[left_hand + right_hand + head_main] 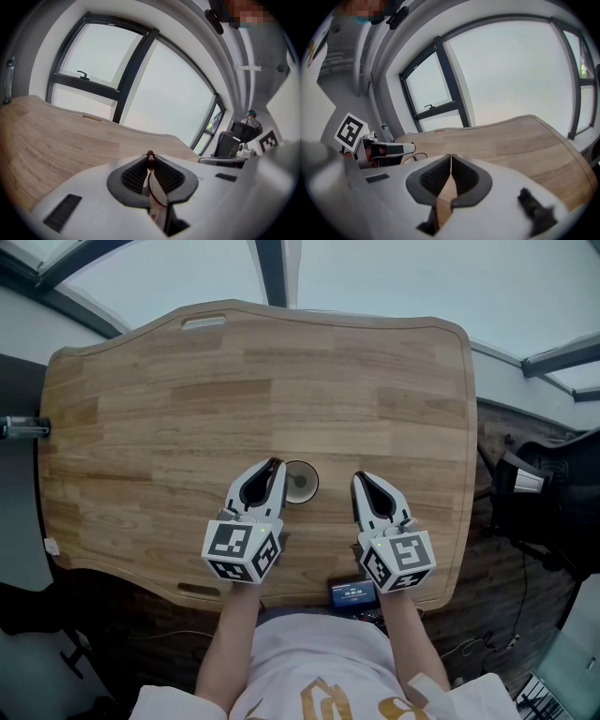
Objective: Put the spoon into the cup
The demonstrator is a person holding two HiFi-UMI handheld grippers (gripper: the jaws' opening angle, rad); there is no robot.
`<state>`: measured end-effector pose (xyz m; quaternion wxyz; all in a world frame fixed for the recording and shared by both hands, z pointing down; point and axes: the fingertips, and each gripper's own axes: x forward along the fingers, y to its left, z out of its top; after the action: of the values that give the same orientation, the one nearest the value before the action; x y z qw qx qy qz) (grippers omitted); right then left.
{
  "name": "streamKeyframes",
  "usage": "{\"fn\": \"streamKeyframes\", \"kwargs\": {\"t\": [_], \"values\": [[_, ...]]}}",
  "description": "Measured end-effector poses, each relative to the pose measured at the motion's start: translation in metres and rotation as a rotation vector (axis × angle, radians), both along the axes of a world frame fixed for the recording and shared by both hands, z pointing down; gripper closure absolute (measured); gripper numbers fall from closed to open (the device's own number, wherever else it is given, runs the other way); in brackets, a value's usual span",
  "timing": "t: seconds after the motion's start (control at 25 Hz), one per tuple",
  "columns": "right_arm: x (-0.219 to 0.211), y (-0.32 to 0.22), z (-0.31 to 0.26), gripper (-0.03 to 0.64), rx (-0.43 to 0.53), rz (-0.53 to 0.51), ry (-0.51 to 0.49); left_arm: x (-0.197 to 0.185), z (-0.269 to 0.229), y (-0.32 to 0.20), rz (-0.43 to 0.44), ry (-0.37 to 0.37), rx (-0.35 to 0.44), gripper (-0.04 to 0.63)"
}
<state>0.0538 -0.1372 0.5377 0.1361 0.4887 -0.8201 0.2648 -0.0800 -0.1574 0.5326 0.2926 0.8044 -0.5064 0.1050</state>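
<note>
On the wooden table (187, 409) stands a small round cup (302, 482), just right of my left gripper's tips. My left gripper (274, 465) is shut on a thin spoon (150, 165). The spoon is pale with a brown end, and it stands on edge between the pads in the left gripper view. In the head view the jaws hide the spoon. My right gripper (359, 476) rests to the right of the cup, its jaws shut (451, 157) with nothing between them.
A small device with a blue screen (353, 593) lies at the table's near edge between my arms. A black chair and gear (544, 502) stand off the right side. A bottle (7, 79) stands at the far left end. A slot (203, 322) is cut near the table's far edge.
</note>
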Motion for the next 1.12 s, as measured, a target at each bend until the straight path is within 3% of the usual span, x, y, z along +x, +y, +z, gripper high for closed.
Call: {"fn": "streamKeyframes", "kwargs": {"t": [0.56, 1.12], "values": [[-0.0001, -0.0014, 0.0036, 0.584, -0.009, 0.003, 0.0, 0.0027, 0.0013, -0.0029, 0.018, 0.027, 0.011, 0.546], [-0.002, -0.0014, -0.0001, 0.584, -0.003, 0.001, 0.004, 0.0022, -0.0006, -0.004, 0.018, 0.003, 0.031, 0.534]]}}
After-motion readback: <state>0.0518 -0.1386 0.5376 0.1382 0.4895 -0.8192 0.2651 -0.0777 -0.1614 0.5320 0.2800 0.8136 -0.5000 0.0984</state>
